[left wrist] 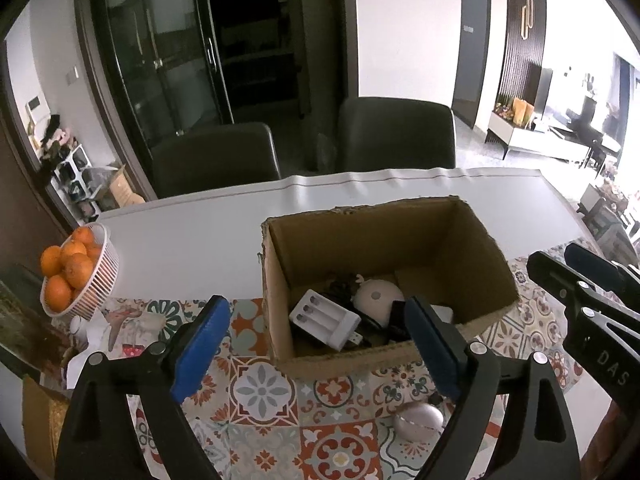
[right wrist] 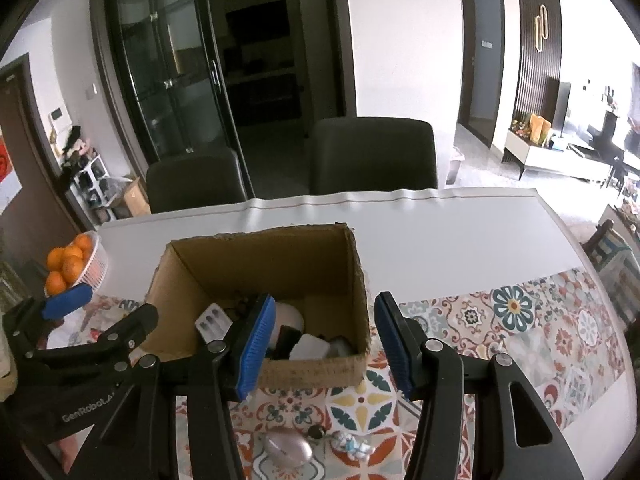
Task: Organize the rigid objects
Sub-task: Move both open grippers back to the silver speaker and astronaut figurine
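Observation:
An open cardboard box (left wrist: 472,240) (right wrist: 352,368) stands on the patterned tablecloth. Inside lie a white battery charger (left wrist: 324,318), a white round gadget (left wrist: 378,298) and dark items. A pink egg-shaped object (left wrist: 418,418) (right wrist: 289,448) lies on the cloth in front of the box, with a small figurine keychain (right wrist: 352,444) beside it. My left gripper (left wrist: 316,344) is open and empty, above the box's near left corner. My right gripper (right wrist: 326,344) is open and empty, above the box's near right corner; it also shows at the right of the left wrist view (left wrist: 576,276).
A white basket of oranges (left wrist: 78,272) (right wrist: 74,266) stands at the table's left edge. Two dark chairs (left wrist: 396,132) stand behind the white table top (left wrist: 192,240). Boxes and clutter lie at the near left (left wrist: 40,412).

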`<action>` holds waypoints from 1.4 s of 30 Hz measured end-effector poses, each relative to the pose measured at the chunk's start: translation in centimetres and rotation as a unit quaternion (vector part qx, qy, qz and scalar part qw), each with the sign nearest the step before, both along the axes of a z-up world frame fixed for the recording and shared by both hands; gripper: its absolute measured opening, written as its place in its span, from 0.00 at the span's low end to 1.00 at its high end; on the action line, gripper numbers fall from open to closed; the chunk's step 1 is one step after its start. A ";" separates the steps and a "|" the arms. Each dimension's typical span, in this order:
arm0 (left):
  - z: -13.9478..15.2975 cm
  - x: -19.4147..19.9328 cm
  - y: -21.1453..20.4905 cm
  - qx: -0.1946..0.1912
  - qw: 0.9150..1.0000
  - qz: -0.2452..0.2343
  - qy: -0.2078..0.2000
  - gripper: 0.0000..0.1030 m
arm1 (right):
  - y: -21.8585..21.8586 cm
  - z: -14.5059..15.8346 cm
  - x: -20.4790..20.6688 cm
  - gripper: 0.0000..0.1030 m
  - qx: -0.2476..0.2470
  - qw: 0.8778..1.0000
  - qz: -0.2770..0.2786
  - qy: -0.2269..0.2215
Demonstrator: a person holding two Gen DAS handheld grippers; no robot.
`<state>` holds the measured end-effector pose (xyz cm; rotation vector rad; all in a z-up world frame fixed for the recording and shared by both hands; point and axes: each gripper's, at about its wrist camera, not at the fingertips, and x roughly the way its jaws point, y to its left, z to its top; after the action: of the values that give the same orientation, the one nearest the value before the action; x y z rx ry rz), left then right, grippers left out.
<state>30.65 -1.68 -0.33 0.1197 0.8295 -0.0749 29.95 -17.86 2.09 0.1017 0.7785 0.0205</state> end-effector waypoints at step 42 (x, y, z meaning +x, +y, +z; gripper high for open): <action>-6.8 -10.0 -3.8 -0.011 0.999 -0.026 0.017 0.91 | -3.7 -6.9 -9.4 0.54 0.027 0.999 0.027 0.024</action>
<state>20.61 -5.44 -7.15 0.1185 0.8600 -0.1354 20.51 -21.60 -4.84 0.1317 0.8284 0.0911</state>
